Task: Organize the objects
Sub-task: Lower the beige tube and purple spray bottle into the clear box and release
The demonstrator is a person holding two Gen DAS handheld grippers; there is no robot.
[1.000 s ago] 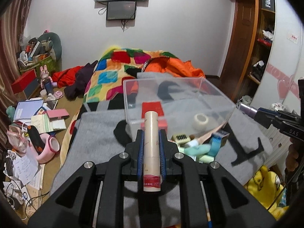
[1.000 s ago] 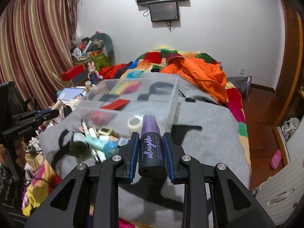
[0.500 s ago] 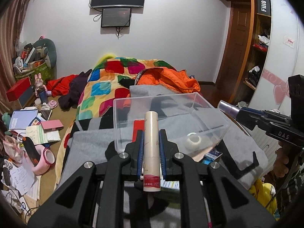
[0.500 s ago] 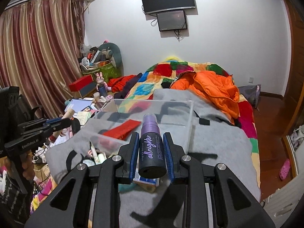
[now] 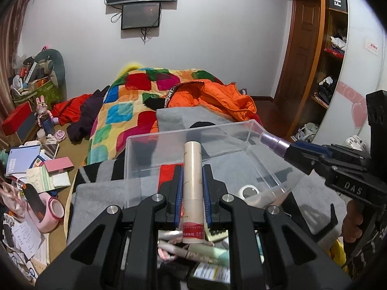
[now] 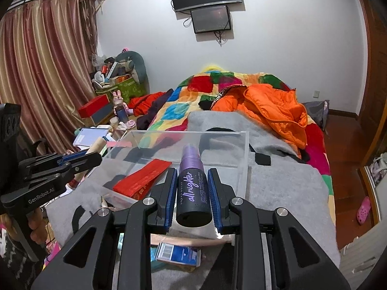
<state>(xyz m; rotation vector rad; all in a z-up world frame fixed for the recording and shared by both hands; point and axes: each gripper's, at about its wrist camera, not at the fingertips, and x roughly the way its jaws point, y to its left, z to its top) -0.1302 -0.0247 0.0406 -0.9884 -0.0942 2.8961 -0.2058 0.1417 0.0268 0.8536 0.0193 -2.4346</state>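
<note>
My left gripper (image 5: 192, 176) is shut on an upright beige tube (image 5: 192, 159) with a red label at its base. It hangs at the near wall of a clear plastic box (image 5: 193, 130) on the grey blanket. My right gripper (image 6: 192, 178) is shut on a black spray bottle (image 6: 192, 195) with a purple cap, at the near edge of the same box (image 6: 188, 132). A red packet (image 6: 142, 178) and a white tape roll (image 5: 248, 191) lie in the box. Each gripper shows in the other's view: the right gripper (image 5: 297, 149) and the left gripper (image 6: 79, 158).
Several loose tubes (image 5: 193, 249) and a blue carton (image 6: 179, 253) lie under the jaws on the grey blanket (image 6: 278, 186). Beyond are a patchwork quilt (image 5: 135, 96) and an orange jacket (image 6: 271, 106). Floor clutter (image 5: 36, 169) fills the left; a wardrobe (image 5: 333, 60) stands to the right.
Both grippers have moved forward with their loads to the clear box. The pile of loose items has slid under the jaws. Neither grip has changed.
</note>
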